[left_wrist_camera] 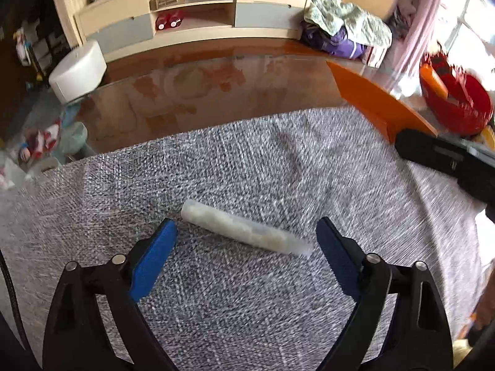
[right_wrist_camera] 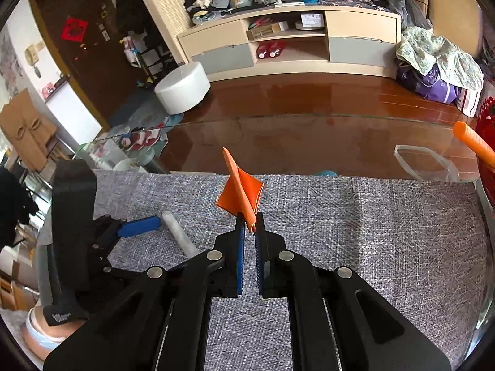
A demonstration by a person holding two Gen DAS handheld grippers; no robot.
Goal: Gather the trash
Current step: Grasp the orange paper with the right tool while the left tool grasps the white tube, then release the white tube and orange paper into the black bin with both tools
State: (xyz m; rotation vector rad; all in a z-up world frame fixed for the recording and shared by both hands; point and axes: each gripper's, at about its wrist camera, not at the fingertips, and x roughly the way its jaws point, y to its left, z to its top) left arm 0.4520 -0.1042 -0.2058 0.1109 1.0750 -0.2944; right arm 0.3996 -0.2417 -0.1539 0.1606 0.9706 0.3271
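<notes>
We are looking across a glass tabletop (right_wrist_camera: pixel 309 142) with a grey woven cloth (left_wrist_camera: pixel 216 170) lying over its near part, and beyond it at twelve o'clock a long beige cabinet (right_wrist_camera: pixel 287 43) is standing against the far wall, with a white round stool (right_wrist_camera: pixel 182 91) at about ten o'clock on the floor. In the left wrist view, the left tongs (left_wrist_camera: pixel 246 232) are standing spread wide, their blue pads on either side of a pale translucent tube (left_wrist_camera: pixel 244 230) that is lying on the cloth, slanting from ten o'clock to four o'clock; the pads are not pressing on it. In the right wrist view, the right tongs (right_wrist_camera: pixel 250 225) are pressed together and pinching a folded orange scrap (right_wrist_camera: pixel 239 190) by its lower tip, so that the scrap is sticking up above the cloth toward twelve o'clock. From there the left tongs and the tube are showing at nine o'clock, near the cloth's left edge.
</notes>
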